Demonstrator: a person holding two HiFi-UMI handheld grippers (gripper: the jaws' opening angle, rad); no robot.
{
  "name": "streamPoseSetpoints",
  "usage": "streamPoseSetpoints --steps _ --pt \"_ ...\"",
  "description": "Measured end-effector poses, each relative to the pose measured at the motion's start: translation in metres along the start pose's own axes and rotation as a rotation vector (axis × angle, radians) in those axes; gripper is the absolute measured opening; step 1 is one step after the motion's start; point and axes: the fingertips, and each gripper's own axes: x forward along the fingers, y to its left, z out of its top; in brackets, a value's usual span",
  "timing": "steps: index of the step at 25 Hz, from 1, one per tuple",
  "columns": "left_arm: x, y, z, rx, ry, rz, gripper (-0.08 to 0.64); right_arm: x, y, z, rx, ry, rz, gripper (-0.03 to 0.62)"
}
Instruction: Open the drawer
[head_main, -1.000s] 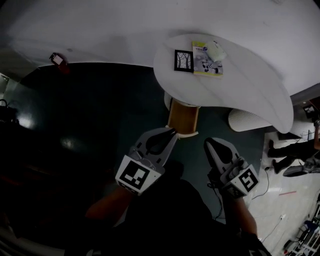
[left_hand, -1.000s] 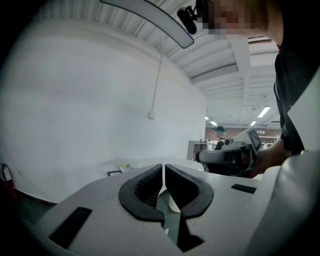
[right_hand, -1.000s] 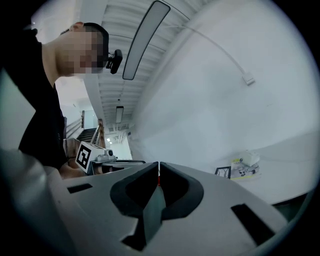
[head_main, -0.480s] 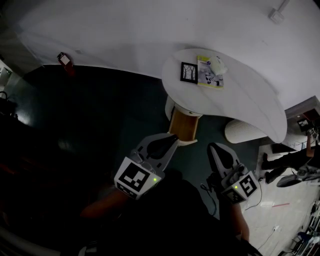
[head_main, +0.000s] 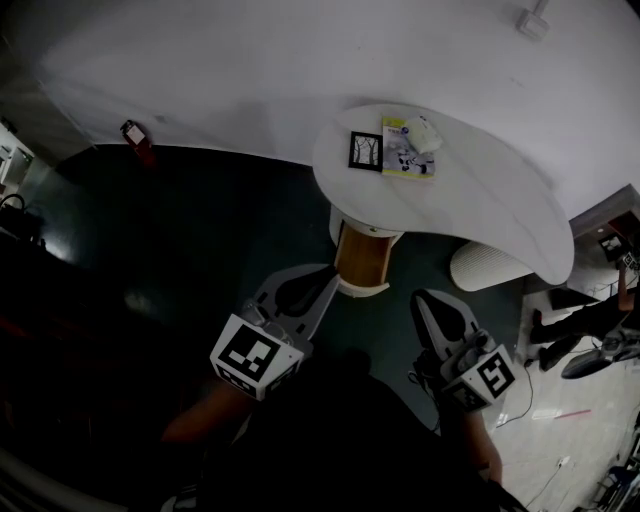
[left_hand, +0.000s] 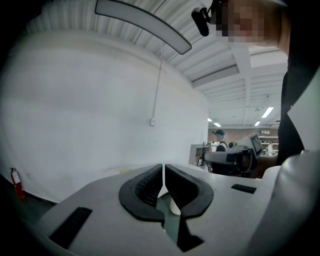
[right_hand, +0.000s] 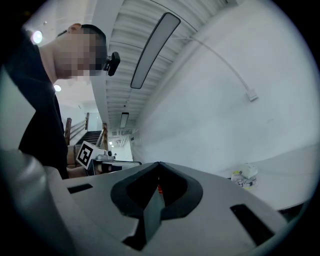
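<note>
- Left claw (head_main: 325, 278): pinched almost together, empty, near the wooden drawer (head_main: 360, 256).
- Right claw (head_main: 421, 300): fully together, empty, farther right.
- Wooden drawer: beneath the white tabletop (head_main: 480, 200), apart from both claws.

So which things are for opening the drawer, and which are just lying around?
For the job:
wooden drawer cabinet
left claw, shut and empty
right claw, shut and empty

Just lying about:
picture frame
booklet
small white box
table they lie on
fire extinguisher
</note>
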Motion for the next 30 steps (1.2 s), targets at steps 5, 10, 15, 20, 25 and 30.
streamPoseSetpoints --steps 5,10,15,20,25,30 --pt "0.019 -0.031 -0.006 -0.032 -0.007 -0.013 0.025 -0.024 -0.014 -0.003 -0.002 0.019 -0.025 0.015" --pt "0.03 -0.042 -0.005 -0.017 -0.008 -0.03 0.025 -0.036 -0.024 -0.003 0.0 0.018 -0.041 0.015" --pt "0.031 -0.045 -0.007 -0.015 0.001 -0.015 0.025 -0.044 -0.025 -0.004 0.003 0.013 -0.038 0.015" --pt "0.033 -0.051 -0.007 -0.016 -0.004 -0.019 0.025 -0.047 -0.024 -0.006 0.009 0.012 -0.033 0.015" --pt "0.034 -0.052 -0.008 -0.008 0.01 -0.024 0.025 -0.046 -0.024 -0.003 0.01 0.006 -0.026 0.015" --pt "0.035 -0.056 -0.009 -0.002 0.006 -0.029 0.025 -0.048 -0.024 -0.005 0.006 0.007 -0.023 0.015"
